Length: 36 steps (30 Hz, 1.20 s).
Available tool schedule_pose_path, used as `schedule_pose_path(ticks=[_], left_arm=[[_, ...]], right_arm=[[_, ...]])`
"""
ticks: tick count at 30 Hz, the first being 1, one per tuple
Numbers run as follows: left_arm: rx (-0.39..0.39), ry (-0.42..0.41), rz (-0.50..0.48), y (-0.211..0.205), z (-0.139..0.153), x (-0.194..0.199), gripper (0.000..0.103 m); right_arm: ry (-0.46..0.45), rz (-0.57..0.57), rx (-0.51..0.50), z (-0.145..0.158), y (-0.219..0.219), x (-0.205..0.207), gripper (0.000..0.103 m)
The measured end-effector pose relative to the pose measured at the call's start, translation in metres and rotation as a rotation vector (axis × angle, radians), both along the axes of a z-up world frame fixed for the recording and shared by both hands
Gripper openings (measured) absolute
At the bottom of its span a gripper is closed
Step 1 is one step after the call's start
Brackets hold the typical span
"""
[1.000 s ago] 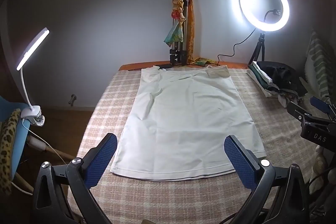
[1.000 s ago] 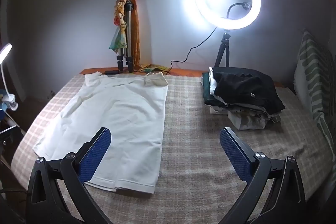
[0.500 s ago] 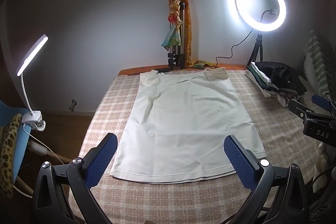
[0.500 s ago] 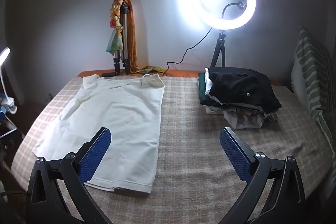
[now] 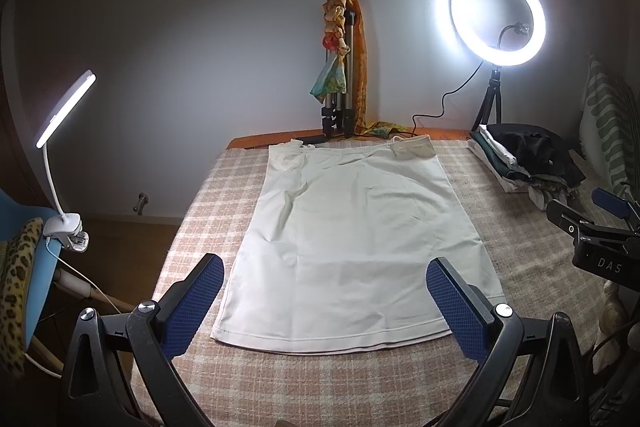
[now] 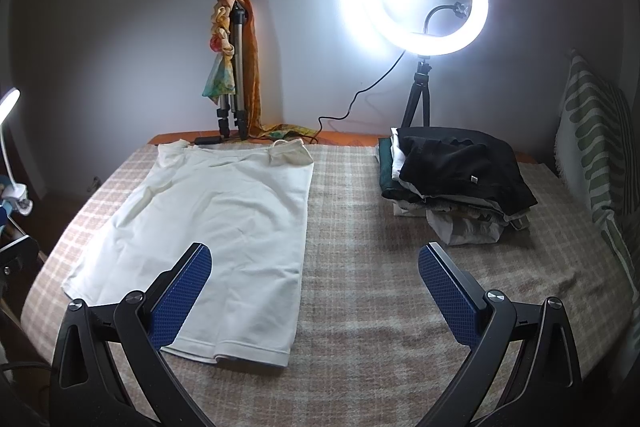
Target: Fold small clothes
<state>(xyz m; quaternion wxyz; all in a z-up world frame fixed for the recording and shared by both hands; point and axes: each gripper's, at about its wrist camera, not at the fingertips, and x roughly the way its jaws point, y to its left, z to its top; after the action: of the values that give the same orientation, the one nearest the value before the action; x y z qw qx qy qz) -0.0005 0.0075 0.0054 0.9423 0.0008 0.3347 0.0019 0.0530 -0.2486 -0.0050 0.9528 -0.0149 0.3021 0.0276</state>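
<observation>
A cream-white garment (image 5: 352,239) lies flat on the checked cloth of the table, hem toward me, collar end at the far edge. It also shows in the right wrist view (image 6: 216,231), left of centre. My left gripper (image 5: 324,291) is open and empty, hovering over the garment's near hem. My right gripper (image 6: 316,283) is open and empty, above the cloth just right of the garment's right edge. The right gripper's body shows in the left wrist view (image 5: 596,239) at the right edge.
A pile of folded clothes, black on top (image 6: 452,171), sits at the back right. A ring light on a tripod (image 6: 424,7), a folded tripod draped with scarves (image 6: 236,67) and a cable stand at the far edge. A clip lamp (image 5: 64,107) stands left, a striped pillow (image 6: 592,131) right.
Both grippers have drifted slightly back and up; the views shift a little. The garment lies as before and both grippers stay open.
</observation>
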Motion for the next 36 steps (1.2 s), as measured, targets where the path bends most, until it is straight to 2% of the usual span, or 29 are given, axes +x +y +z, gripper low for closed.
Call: schedule_pose_path(ticks=[36], left_arm=[[0.007,-0.006,0.010,-0.0008,0.0023,-0.0033,0.102]], right_arm=[[0.005,0.004,0.000,-0.0024,0.0009,0.0008,0.103]])
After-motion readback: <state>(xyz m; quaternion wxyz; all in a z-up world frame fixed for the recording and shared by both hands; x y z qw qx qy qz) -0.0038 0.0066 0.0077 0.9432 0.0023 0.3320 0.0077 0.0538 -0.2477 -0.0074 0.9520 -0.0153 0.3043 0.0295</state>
